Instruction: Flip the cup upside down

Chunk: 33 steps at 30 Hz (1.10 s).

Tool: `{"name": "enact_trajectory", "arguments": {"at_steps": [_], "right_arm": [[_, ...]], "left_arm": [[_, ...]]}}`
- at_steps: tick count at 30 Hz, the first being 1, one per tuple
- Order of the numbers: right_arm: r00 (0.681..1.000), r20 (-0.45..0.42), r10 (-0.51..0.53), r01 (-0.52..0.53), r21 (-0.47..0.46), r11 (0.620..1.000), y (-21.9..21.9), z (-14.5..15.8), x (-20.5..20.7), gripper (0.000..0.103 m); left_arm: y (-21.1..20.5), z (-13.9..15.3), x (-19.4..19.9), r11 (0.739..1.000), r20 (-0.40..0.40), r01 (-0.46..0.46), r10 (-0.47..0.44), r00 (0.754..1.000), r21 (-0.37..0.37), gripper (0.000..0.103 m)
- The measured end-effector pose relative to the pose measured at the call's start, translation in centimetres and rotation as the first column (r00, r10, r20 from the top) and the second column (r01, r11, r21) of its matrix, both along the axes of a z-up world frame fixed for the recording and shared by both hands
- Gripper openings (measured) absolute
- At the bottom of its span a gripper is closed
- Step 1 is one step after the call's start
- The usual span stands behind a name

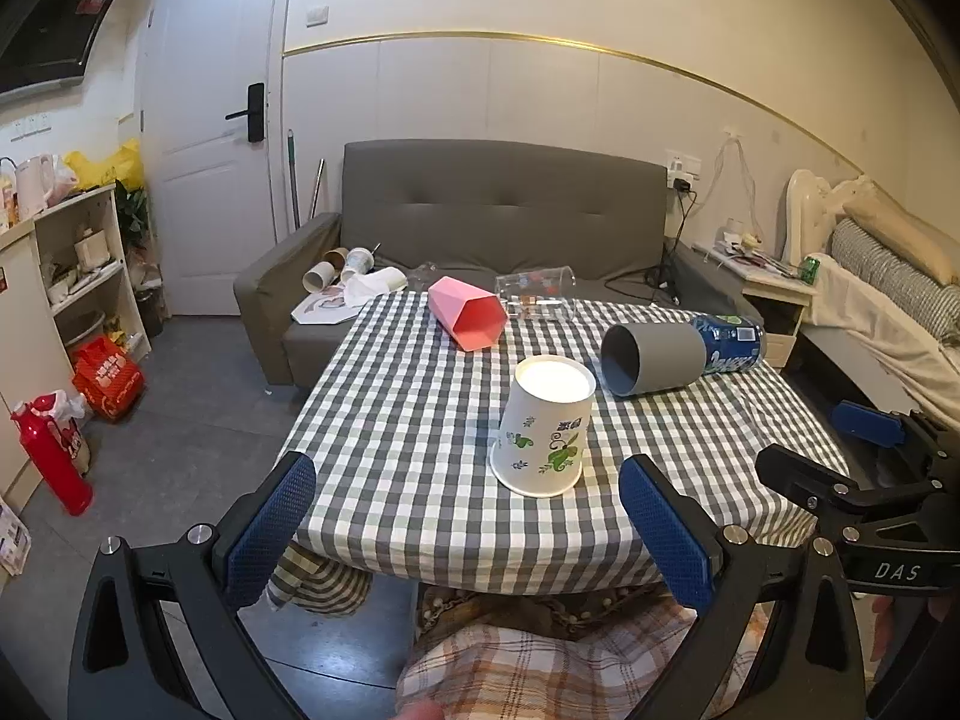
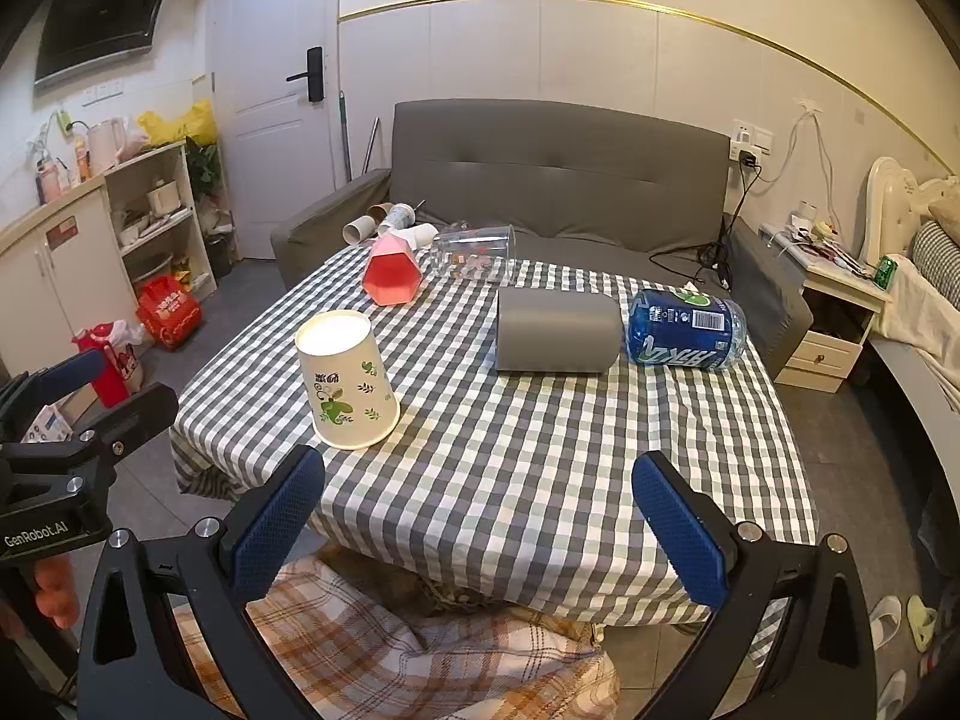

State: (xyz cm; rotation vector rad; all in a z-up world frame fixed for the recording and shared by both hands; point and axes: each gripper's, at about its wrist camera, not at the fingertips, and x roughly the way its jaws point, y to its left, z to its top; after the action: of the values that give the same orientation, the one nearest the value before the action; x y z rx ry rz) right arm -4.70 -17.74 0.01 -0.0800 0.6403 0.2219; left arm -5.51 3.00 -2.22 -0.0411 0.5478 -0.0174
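Note:
A white paper cup with green leaf print [image 1: 546, 426] stands upside down, rim on the checked tablecloth [image 1: 408, 420], near the table's front. It also shows in the right wrist view [image 2: 348, 381]. My left gripper [image 1: 468, 531] is open and empty, held back from the table's front edge, with the cup just beyond its fingers. My right gripper [image 2: 480, 531] is open and empty at the front edge, with the cup ahead to its left. The right gripper also shows in the left wrist view [image 1: 840, 456] at the right.
A grey cup [image 1: 654, 357] lies on its side, beside a blue bottle [image 1: 735, 342]. A pink hexagonal cup [image 1: 468, 312] and a clear glass [image 1: 537, 294] lie at the table's far edge. A grey sofa [image 1: 498, 210] stands behind the table.

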Motion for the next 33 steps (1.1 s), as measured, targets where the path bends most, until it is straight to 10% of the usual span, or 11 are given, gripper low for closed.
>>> {"name": "enact_trajectory", "arguments": {"at_steps": [33], "right_arm": [[1.000, -0.006, 0.001, -0.001, -0.013, 1.000, -0.15, -0.18, 0.17, 0.103]], "left_arm": [[0.07, -0.28, -0.11, 1.000, -0.005, -0.002, 0.002, 1.000, 0.002, 0.103]]}}
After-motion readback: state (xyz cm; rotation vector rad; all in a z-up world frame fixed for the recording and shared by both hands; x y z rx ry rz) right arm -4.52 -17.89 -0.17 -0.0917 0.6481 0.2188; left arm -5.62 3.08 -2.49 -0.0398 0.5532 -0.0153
